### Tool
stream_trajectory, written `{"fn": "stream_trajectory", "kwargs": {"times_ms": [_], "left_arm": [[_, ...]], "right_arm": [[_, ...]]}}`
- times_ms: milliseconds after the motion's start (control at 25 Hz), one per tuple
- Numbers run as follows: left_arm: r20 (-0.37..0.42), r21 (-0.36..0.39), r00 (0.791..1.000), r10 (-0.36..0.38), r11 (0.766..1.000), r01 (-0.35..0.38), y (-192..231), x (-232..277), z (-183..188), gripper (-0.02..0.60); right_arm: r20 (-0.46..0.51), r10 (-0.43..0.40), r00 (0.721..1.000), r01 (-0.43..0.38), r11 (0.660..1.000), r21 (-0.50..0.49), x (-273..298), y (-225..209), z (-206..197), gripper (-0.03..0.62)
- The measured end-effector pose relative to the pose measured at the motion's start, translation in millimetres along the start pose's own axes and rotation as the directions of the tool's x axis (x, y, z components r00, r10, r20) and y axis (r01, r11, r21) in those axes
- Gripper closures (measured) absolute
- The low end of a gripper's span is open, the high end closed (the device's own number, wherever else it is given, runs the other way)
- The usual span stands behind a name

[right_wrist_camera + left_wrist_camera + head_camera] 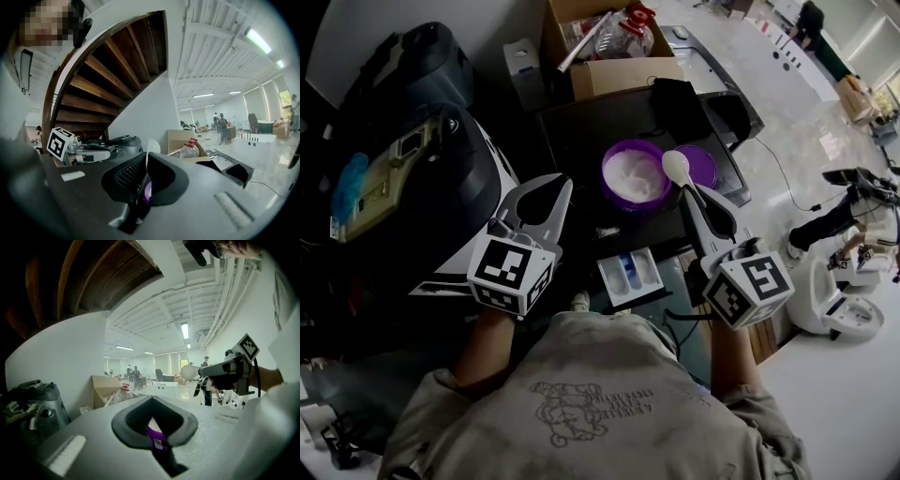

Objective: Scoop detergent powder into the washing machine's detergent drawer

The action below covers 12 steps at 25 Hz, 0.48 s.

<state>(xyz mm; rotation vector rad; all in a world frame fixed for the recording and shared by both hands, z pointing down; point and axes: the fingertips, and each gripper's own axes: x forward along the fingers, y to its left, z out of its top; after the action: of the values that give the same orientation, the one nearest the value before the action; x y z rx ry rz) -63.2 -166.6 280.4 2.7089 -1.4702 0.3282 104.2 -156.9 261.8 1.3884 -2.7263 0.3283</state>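
Our left tongs [544, 186] hover with the jaws apart and nothing between them, tips pointing at the tub [610, 184] and just short of its left side. Through that gap, in the left gripper view, we see the purple tub [157, 437] straight ahead.

Our right tongs [692, 199] are closed on the handle of the white spoon [677, 167]. Its bowl sits over the tub's right rim, between the tub and the purple lid [707, 167] lying beside it. We cannot tell whether the spoon carries any powder.

The tub stands open on the dark top of the washer [577, 131], with white powder [636, 178] inside. The drawer [614, 278] is pulled out below the tub, between our two tongs, showing a blue compartment. A cardboard box [623, 75] stands behind the tub.
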Motion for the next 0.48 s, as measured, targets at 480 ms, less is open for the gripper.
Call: {"fn": "stream_trajectory", "kwargs": {"times_ms": [480], "left_arm": [[0.003, -0.004, 1.000, 0.003, 1.000, -0.003, 2.4, 4.3, -0.2, 0.581]], "right_arm": [[0.001, 0.007, 1.000, -0.007, 1.000, -0.001, 4.4, -2.4, -0.1, 0.557]]}}
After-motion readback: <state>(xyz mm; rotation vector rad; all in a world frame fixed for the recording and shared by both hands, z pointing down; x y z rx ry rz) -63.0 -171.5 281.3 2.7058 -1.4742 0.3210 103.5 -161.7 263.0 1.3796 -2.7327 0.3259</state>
